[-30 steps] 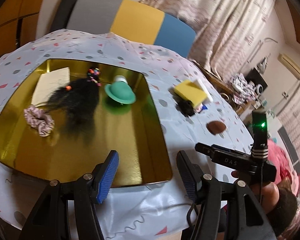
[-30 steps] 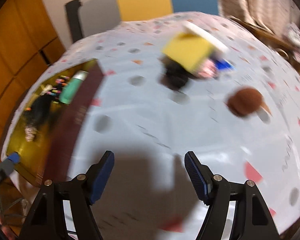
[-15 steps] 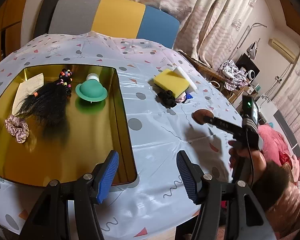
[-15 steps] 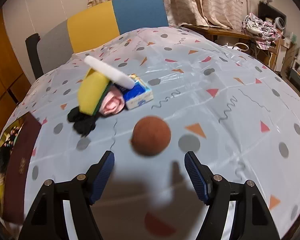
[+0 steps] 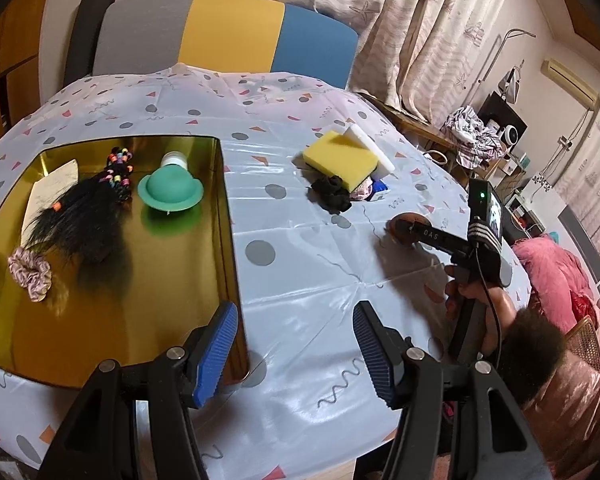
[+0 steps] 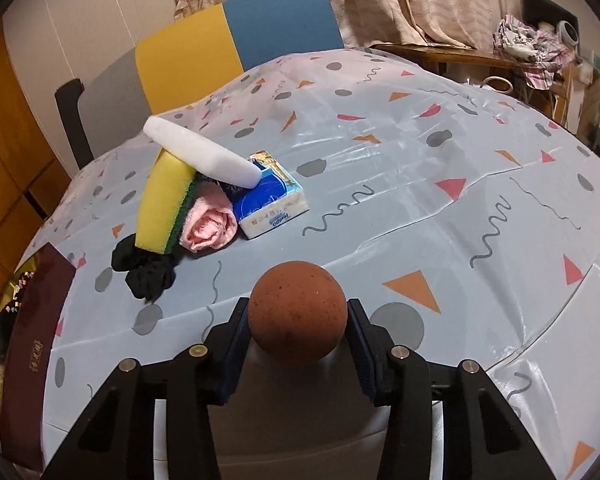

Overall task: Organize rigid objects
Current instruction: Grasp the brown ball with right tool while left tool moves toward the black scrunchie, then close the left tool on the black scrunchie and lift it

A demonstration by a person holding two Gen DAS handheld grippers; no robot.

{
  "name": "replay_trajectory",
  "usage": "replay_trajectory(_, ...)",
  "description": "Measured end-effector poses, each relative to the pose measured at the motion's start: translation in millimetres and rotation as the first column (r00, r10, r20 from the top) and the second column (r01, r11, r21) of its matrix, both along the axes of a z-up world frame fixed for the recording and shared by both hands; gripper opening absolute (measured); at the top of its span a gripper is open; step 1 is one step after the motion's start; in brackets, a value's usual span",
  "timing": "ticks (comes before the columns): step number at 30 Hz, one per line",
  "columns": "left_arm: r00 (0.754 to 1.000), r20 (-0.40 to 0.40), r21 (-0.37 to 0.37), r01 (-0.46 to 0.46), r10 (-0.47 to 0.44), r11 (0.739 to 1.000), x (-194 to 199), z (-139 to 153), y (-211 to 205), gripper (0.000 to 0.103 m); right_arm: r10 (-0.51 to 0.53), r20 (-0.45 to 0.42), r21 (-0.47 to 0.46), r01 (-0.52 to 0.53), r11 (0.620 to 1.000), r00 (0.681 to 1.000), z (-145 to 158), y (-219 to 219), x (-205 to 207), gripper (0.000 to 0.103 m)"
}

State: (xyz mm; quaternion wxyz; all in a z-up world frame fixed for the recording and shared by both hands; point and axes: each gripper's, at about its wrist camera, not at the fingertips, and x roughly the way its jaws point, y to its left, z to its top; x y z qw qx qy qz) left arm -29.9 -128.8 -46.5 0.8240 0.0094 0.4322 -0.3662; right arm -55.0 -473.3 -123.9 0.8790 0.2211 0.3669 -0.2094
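A brown ball (image 6: 298,310) sits on the patterned tablecloth, and my right gripper (image 6: 298,330) is shut on it, both pads touching its sides. In the left wrist view the ball (image 5: 404,226) shows partly behind the right gripper's fingers (image 5: 428,234). My left gripper (image 5: 292,350) is open and empty above the near right corner of the gold tray (image 5: 228,216). The tray holds a green lid-like dish (image 5: 170,190), black hair (image 5: 88,216), a pink scrunchie (image 5: 30,274) and a pale card (image 5: 50,190).
A pile lies past the ball: yellow sponge (image 6: 164,196), white foam bar (image 6: 204,158), blue tissue pack (image 6: 272,200), pink cloth (image 6: 208,228), black scrunchie (image 6: 148,274). A grey, yellow and blue chair (image 5: 204,40) stands behind the table. The tray's dark outer wall (image 6: 32,348) is at left.
My right gripper moved forward to the brown ball and shut on it. My left gripper drifted right, off the tray toward its right corner.
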Motion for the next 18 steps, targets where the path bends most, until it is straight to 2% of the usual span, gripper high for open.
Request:
replay_trajectory(6,1.0,-0.002,-0.004,0.026,-0.026,1.0,13,10,-30,0.061,-0.008,0.042,0.009,0.008,1.0,0.999,-3,0,-6,0.043)
replay_trajectory(8,0.999,0.001,0.006,0.034,-0.034,0.999,18,14,-45,0.067,-0.014,0.057,0.014,0.013,1.0,0.998,-3,0,-9,0.043)
replay_trajectory(11,0.999,0.01,0.017,0.049,-0.049,0.999,26,17,-69,0.071,-0.018,0.076,0.028,0.016,0.999,0.997,-4,-1,-12,0.043)
replay_trajectory(15,0.997,-0.008,0.031,0.071,-0.071,0.997,43,12,-104,0.075,-0.025,0.109,0.065,0.018,0.998,0.994,-7,-6,-17,0.043)
replay_trajectory(18,0.995,-0.027,0.085,0.1,-0.098,0.991,57,1,-136,0.076,-0.029,0.127,0.087,0.018,0.996,0.991,-8,-8,-20,0.043)
